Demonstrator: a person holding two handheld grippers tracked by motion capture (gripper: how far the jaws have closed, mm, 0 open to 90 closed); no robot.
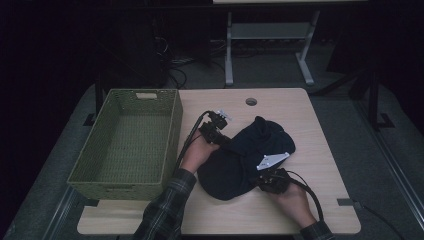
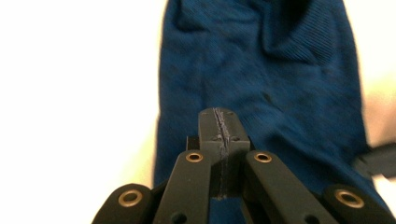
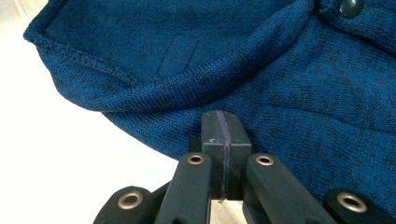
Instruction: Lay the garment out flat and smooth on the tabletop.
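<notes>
One button (image 3: pixel 351 6) tops the garment (image 3: pixel 280 84) — right gripper view.

The green basket (image 1: pixel 127 142) stood as a tall wall along the table's (image 1: pixel 320 150) left edge, touching or nearly touching the left hand (image 1: pixel 197 155). Right of the basket, the dark blue garment (image 1: pixel 245 157) covered mid-table. Beyond the garment, toward the far right, bare tabletop lay open around the cable hole (image 1: pixel 251 101)
</notes>
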